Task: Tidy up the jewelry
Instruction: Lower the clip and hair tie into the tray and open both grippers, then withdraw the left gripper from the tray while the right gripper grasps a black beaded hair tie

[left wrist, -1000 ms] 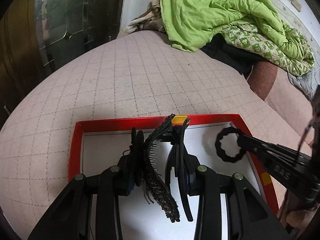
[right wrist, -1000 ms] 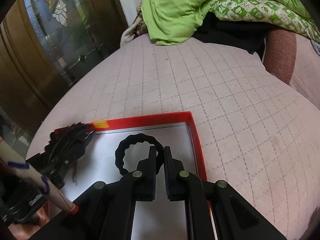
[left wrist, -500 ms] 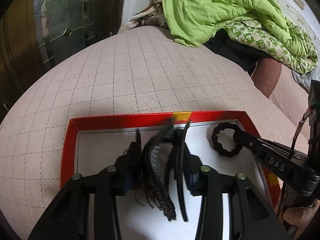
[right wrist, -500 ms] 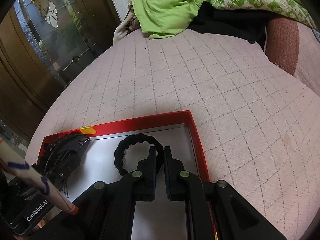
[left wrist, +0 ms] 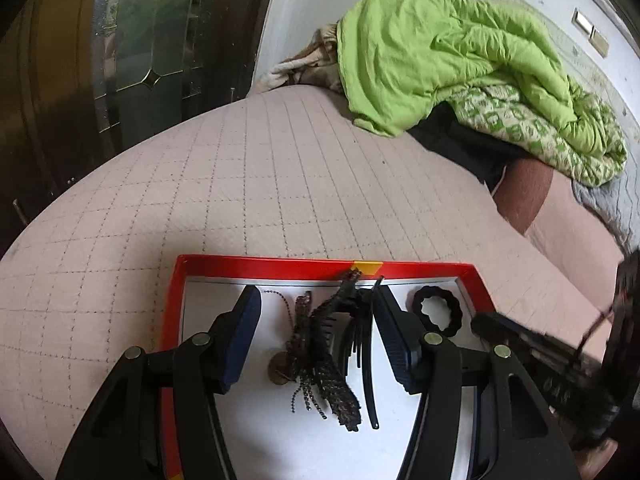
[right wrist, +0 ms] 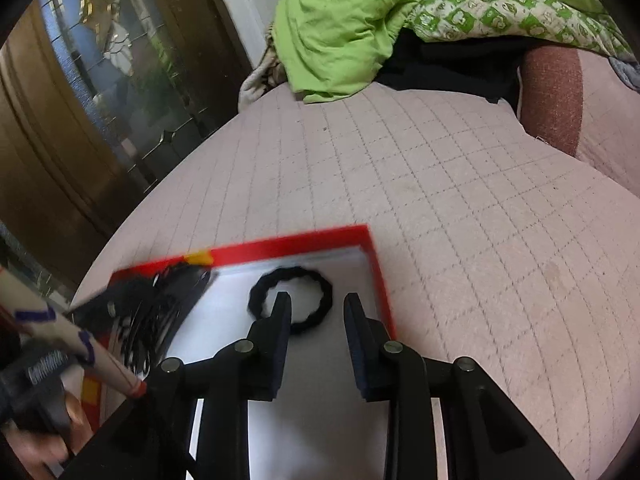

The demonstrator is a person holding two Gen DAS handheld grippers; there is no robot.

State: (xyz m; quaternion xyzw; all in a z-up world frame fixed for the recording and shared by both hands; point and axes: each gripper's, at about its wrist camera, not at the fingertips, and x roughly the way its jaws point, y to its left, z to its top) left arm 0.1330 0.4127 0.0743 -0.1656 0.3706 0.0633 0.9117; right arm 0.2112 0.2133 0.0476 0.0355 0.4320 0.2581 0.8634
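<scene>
**A:** What does the left wrist camera show?

**B:** A red tray (left wrist: 256,267) with a white floor sits on a pink quilted bedspread (left wrist: 280,184). The left gripper (left wrist: 316,300) hangs over it, jaws wide and just been opening. Between them, touching neither pad, a bundle of black hair clips (left wrist: 332,344) and a beaded chain lies on the tray floor. A black hair tie (left wrist: 437,312) lies flat just right of the right finger, near the tray's far right corner. A green blanket (left wrist: 440,60) is heaped well beyond.

**A:** And the right wrist camera?

**B:** The right gripper (right wrist: 316,300) has its jaws narrowly parted, just been opening, gripping nothing. The hair tie (right wrist: 316,280) lies on the tray (right wrist: 288,244) floor; the left fingertip overlaps its ring, the right fingertip stands just outside it. The hair clips (right wrist: 160,312) appear blurred at far left.
</scene>
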